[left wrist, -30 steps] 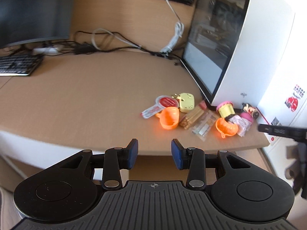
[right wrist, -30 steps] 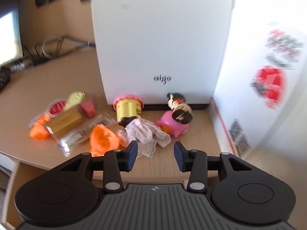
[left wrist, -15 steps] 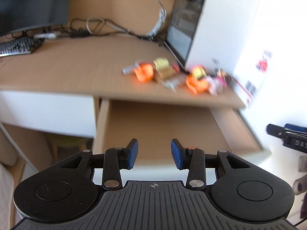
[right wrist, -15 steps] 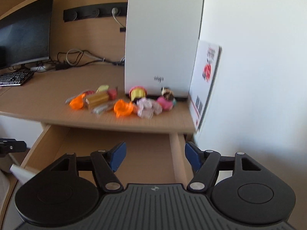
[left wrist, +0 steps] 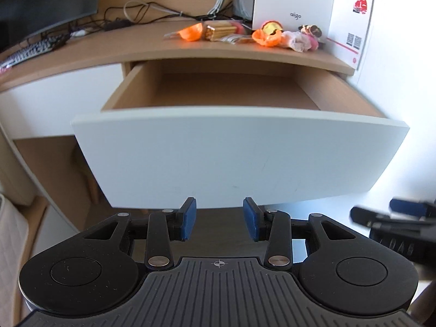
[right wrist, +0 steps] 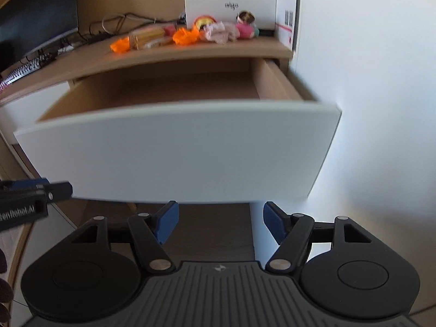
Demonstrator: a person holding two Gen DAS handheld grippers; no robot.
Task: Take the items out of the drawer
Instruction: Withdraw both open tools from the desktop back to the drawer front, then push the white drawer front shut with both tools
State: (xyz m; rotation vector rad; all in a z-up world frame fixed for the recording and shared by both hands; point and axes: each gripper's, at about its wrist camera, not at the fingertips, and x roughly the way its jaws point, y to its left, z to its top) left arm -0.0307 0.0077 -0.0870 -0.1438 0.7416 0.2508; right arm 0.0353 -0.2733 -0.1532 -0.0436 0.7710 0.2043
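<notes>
The drawer (left wrist: 239,150) with its white front stands pulled out under the desktop; the part of its wooden inside that shows holds nothing. The same drawer (right wrist: 177,147) fills the right wrist view. A row of small items lies on the desk above: orange cups (left wrist: 192,32), a snack pack (left wrist: 220,31), a pink cloth (left wrist: 297,41) and a doll (right wrist: 245,26). My left gripper (left wrist: 219,219) hangs open below the drawer front, nothing between its fingers. My right gripper (right wrist: 219,223) is open wider, also low in front of the drawer, and its side shows at the left view's right edge (left wrist: 395,223).
A white computer case (left wrist: 291,0) and a printed card (left wrist: 354,16) stand behind the items. A monitor (left wrist: 41,5), keyboard (left wrist: 30,50) and cables (left wrist: 141,13) occupy the desk's left. A white wall (right wrist: 368,81) runs along the drawer's right side.
Both grippers have pulled back and dropped from over the desktop items to below the drawer front. The right gripper's fingers have spread wider.
</notes>
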